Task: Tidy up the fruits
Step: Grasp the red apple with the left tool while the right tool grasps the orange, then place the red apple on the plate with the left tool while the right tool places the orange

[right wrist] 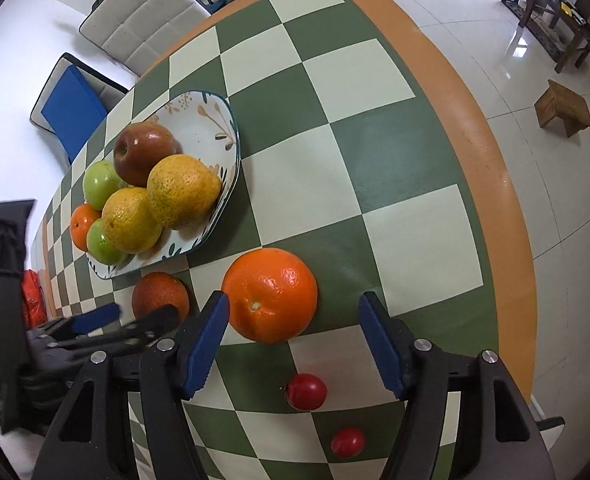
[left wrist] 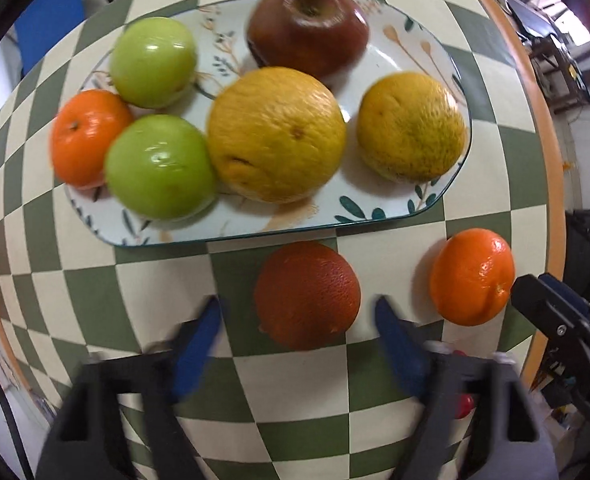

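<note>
A leaf-patterned plate (left wrist: 375,220) (right wrist: 211,120) holds a red apple (left wrist: 309,28), two green apples (left wrist: 153,62), two yellow oranges (left wrist: 277,134) and a small orange mandarin (left wrist: 85,136). A dark red-orange fruit (left wrist: 307,294) (right wrist: 159,294) lies on the checkered table just in front of the plate, between the fingers of my open left gripper (left wrist: 299,312). A bright orange (left wrist: 471,276) (right wrist: 271,294) lies to its right, just ahead of my open right gripper (right wrist: 295,320), apart from it. Both grippers are empty.
Two small red tomatoes (right wrist: 307,391) (right wrist: 347,442) lie on the table under the right gripper. The table's orange edge (right wrist: 491,168) runs along the right. Chairs (right wrist: 75,108) stand beyond the table's far side. A wooden stool (right wrist: 563,108) stands on the floor.
</note>
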### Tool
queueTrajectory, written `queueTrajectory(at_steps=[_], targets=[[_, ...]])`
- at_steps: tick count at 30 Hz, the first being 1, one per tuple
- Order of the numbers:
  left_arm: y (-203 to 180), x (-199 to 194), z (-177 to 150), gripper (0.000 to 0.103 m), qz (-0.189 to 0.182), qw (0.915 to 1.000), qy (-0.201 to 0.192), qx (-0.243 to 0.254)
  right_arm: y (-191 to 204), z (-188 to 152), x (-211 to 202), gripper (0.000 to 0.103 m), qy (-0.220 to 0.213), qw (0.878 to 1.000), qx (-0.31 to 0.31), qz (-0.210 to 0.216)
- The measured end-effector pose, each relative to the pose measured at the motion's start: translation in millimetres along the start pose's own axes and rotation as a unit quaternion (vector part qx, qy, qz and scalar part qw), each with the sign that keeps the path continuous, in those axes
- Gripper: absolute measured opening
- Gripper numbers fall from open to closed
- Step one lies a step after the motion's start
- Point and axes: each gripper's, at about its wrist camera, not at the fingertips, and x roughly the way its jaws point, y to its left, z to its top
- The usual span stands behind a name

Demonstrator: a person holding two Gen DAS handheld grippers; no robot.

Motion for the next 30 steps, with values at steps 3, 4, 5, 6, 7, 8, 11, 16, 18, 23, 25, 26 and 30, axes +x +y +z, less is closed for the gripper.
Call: queueTrajectory(at_steps=[3, 4, 5, 6, 7, 8, 11, 16, 18, 23, 25, 26, 30], targets=[[1.8, -0.2, -2.9, 0.052, -0.005, 0.9999, -0.010, -0.004, 3.9, 5.5, 9.9, 0.070, 0.013, 1.000, 0.003, 0.009], [3.6, -2.2, -5.9, 0.052, 0.000, 0.9999, -0.015, -0.003, 5.9, 7.0, 14.8, 0.070, 0.019, 1.000, 0.004, 0.012], [7.3, -5.2, -10.8, 0.051, 0.001, 0.9998, -0.021, -0.005, 8.4, 8.1, 20.0, 0.070, 0.025, 1.000, 0.003, 0.016], [10.8, -7.3, -14.7, 0.051, 0.004, 0.9997, -0.024, -0.007, 10.6, 8.9, 24.2, 0.070, 0.031, 0.999, 0.002, 0.018], [16.7, -9.7, -20.8, 0.051, 0.006, 0.9996, -0.028, -0.009, 13.5, 9.6, 30.8, 0.070, 0.039, 0.999, 0.002, 0.022], [22.6, -11.3, -26.7, 0.051, 0.007, 0.9994, -0.030, -0.014, 16.6, 10.1, 35.3, 0.070, 0.044, 0.999, 0.002, 0.022], [41.1, -5.7, -39.0, 0.051, 0.007, 0.9991, -0.023, -0.036, 25.4, 9.0, 52.8, 0.070, 0.058, 0.998, -0.009, 0.009], [54.3, 1.5, -45.2, 0.051, -0.003, 0.9978, -0.022, -0.063, 39.1, 4.0, 61.4, 0.067, 0.048, 0.998, -0.033, -0.020], [53.0, 1.5, -45.9, 0.051, -0.004, 0.9977, -0.023, -0.063, 41.3, 3.3, 62.4, 0.067, 0.046, 0.998, -0.034, -0.020], [55.4, -2.9, -42.9, 0.051, -0.008, 0.9975, -0.023, -0.066, 48.5, 0.3, 63.4, 0.067, 0.045, 0.998, -0.042, -0.024], [59.7, -9.9, -47.3, 0.051, -0.014, 0.9974, -0.027, -0.066, 44.5, -3.5, 60.2, 0.067, 0.045, 0.998, -0.044, -0.018], [61.6, -19.0, -48.5, 0.051, -0.019, 0.9972, -0.031, -0.065, 44.9, -5.7, 57.1, 0.067, 0.042, 0.998, -0.044, -0.013], [64.1, -70.6, -45.6, 0.051, -0.059, 0.9944, -0.062, -0.062, 48.0, -14.3, 36.0, 0.066, 0.029, 0.998, -0.043, 0.018]])
